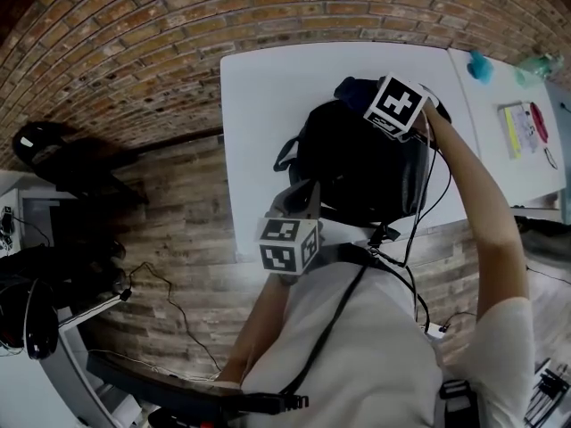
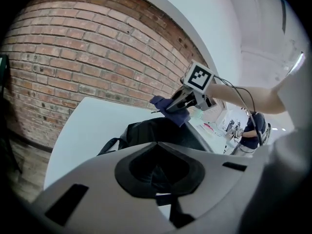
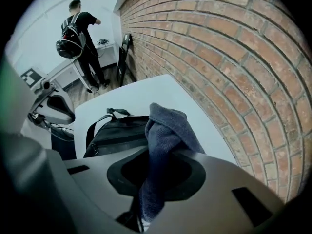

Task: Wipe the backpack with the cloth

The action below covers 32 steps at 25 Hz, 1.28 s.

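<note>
**A:** What takes up most of the scene?

**B:** A red brick wall (image 1: 134, 52) stands behind a white table (image 1: 268, 96). A black backpack (image 1: 357, 168) lies on the table towards its front edge, with a strap looping out on the left side.

**A:** Where are the two grippers?

**B:** The left gripper (image 1: 302, 201) sits at the backpack's near edge, its jaws closed down on dark fabric of the bag. The right gripper (image 2: 174, 103) is over the far end of the bag, with its jaws pinched tight on a dark blue cloth (image 3: 165, 126). The cloth bunches up past the jaws, and its lower fold appears to touch the backpack's top.

**A:** Is there any writing to read?

**B:** Each gripper's cube carries black-and-white square marker patterns. On a second white table (image 1: 491, 78) to the right lies a yellow-edged sheet (image 1: 516, 127) — its print is too small to read.
</note>
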Tool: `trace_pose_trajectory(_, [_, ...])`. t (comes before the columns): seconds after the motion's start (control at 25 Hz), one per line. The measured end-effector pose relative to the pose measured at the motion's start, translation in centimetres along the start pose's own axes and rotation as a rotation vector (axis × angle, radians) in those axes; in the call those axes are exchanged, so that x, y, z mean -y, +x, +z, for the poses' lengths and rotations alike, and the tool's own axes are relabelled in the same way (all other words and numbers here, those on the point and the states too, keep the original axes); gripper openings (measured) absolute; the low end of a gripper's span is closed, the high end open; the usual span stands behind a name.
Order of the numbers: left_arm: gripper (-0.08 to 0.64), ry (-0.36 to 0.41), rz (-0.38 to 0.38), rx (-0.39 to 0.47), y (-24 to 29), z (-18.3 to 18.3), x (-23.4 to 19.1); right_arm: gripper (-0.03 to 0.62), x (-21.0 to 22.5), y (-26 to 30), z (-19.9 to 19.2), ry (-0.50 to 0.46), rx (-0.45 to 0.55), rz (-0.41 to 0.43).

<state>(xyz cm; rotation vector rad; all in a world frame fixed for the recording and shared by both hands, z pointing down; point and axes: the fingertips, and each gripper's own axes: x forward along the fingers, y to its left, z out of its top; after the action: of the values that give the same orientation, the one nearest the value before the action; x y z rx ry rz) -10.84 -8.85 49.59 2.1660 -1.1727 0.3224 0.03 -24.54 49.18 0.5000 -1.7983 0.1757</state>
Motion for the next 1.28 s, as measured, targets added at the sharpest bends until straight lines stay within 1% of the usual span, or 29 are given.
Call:
trace_pose_trajectory(0.16, [0.003, -0.005, 0.002, -0.003, 0.0, -0.2, -0.1, 0.069, 1.7, 2.0, -0.1, 0.044, -0.049, -0.029])
trace_pose_trajectory(0.44, [0.003, -0.019, 0.01, -0.001, 0.1, 0.0, -0.7, 0.067, 2.3, 4.6, -1.2, 0.064, -0.13, -0.031])
trace_pose_trajectory(0.8, [0.003, -0.018, 0.015, -0.004, 0.3, 0.1, -1.0, 0.067, 1.6, 5.5, -1.6, -0.019, -0.188, -0.034])
trace_pose_trajectory(1.04, [0.003, -0.017, 0.012, 0.0, 0.4, 0.3, -1.0, 0.068, -0.4, 5.6, -1.6, -0.065, -0.186, 0.013])
trace_pose_trajectory(1.28, [0.003, -0.016, 0.012, -0.004, 0.3, 0.1, -1.0, 0.069, -2.2, 5.7, -1.8, -0.089, -0.194, 0.062])
